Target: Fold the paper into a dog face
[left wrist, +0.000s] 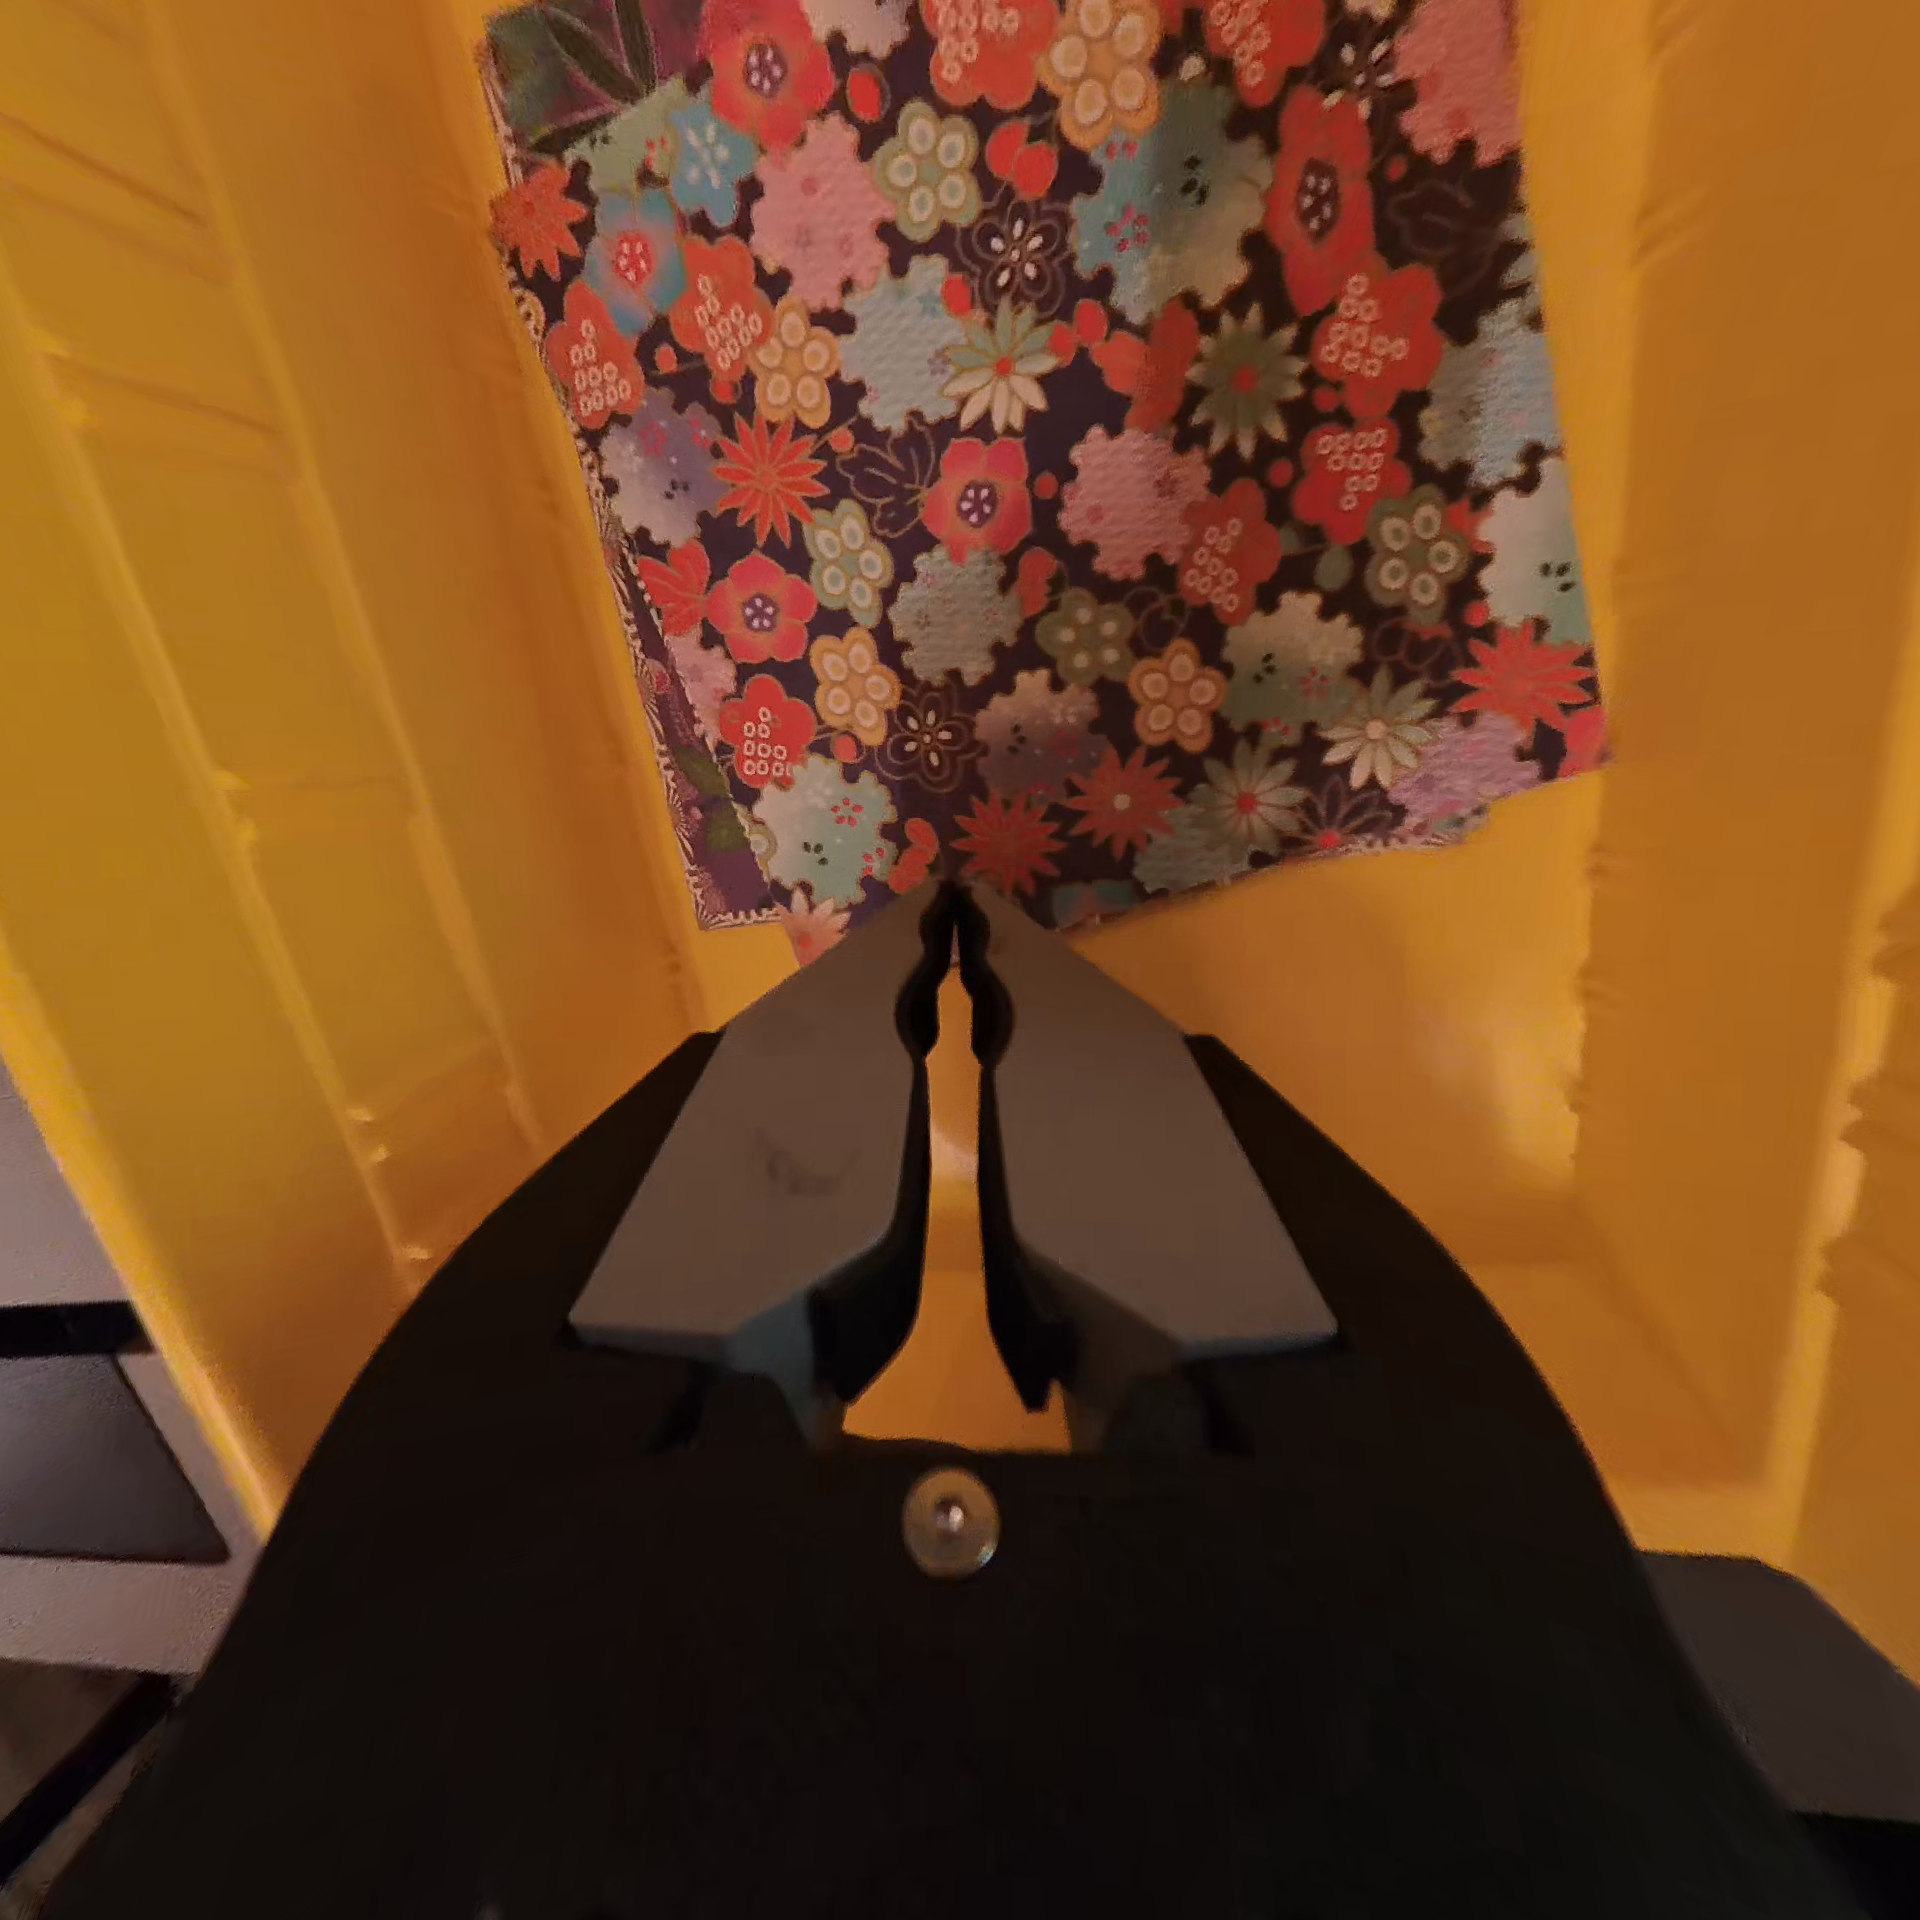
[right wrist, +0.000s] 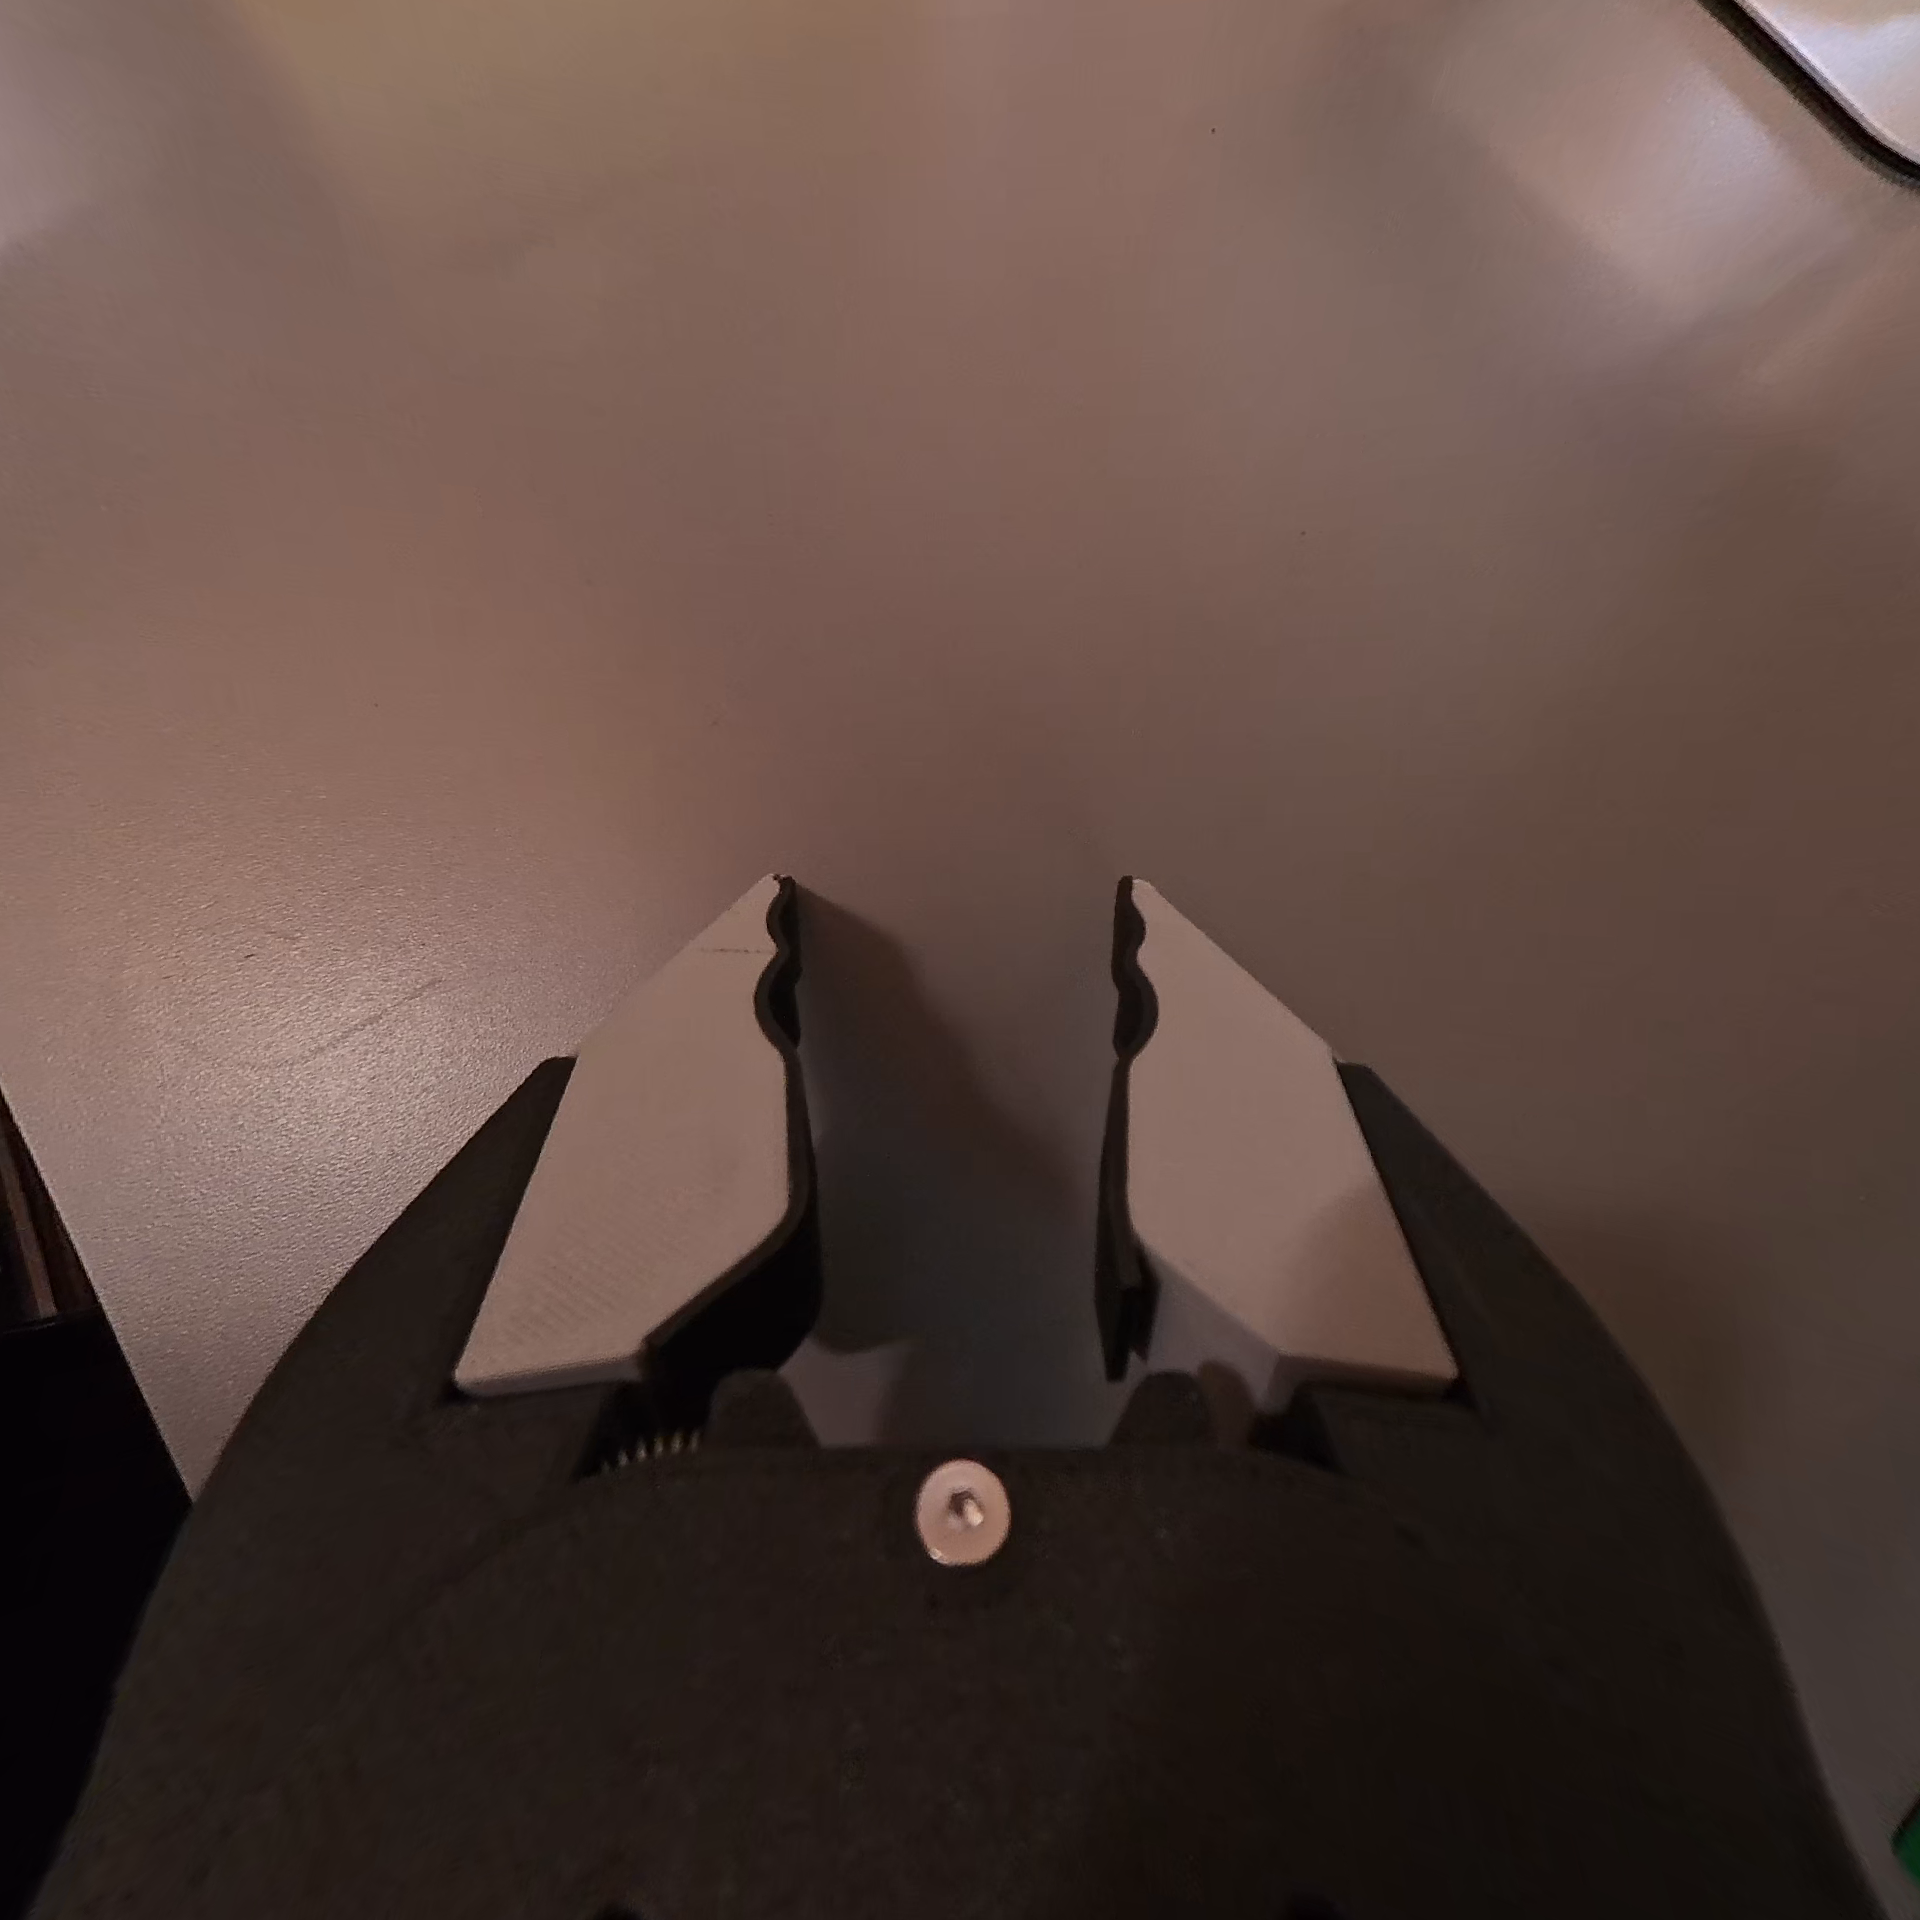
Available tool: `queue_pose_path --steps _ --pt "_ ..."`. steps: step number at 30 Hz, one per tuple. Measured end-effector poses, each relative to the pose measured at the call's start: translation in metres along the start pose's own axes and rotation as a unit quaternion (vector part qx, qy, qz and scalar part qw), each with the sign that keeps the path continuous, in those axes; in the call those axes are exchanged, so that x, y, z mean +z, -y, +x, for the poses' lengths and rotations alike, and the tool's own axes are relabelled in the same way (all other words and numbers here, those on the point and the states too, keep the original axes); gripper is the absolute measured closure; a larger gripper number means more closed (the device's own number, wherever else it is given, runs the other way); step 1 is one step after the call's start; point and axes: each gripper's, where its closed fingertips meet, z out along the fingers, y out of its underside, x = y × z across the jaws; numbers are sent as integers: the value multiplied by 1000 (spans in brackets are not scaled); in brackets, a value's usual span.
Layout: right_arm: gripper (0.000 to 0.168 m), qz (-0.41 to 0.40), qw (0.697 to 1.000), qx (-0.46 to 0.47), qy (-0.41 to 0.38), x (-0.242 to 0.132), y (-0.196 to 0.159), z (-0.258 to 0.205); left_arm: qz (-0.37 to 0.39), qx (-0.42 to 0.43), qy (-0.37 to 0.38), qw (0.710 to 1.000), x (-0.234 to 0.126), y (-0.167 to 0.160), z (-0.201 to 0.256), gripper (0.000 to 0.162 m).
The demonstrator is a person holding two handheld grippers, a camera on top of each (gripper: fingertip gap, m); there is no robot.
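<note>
A square sheet of floral paper [left wrist: 1039, 468], dark with red, pink and teal flowers, lies over a stack of other patterned sheets [left wrist: 551, 104] inside a yellow bin [left wrist: 312, 623]. My left gripper [left wrist: 958, 906] is shut, with its tips pinched on the near edge of the top floral sheet. In the right wrist view, my right gripper [right wrist: 954, 894] is open and empty over a bare grey tabletop [right wrist: 935, 468]. No paper shows in that view.
The bin's yellow walls rise on both sides of the paper [left wrist: 1714, 623]. Edges of lower sheets stick out at the stack's left side [left wrist: 717, 883]. A light object with a dark rim [right wrist: 1849, 62] sits at the table's far right corner. My right fingertips sit around 55 cm from my left ones.
</note>
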Motion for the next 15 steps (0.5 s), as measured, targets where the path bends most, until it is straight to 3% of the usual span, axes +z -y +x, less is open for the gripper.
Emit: queue_pose_path --steps 1,2,3,6,10,15 --pt "111 0 1000 0 1 0 0 0 12 20 -5 1000 -6 2 1 159" --pt "111 0 1000 1 1 0 0 0 21 50 -2 998 -11 4 0 135" --pt "111 0 1000 1 2 0 0 0 20 86 19 996 -18 2 -4 123" --pt "111 -1 1000 3 3 0 0 0 7 213 104 971 -31 -5 -20 103" --pt "111 -1 1000 5 4 0 0 0 -20 368 151 917 -32 -24 -20 99" --pt "110 -2 1000 6 3 0 -1 0 2 371 135 919 -19 -21 -14 92"
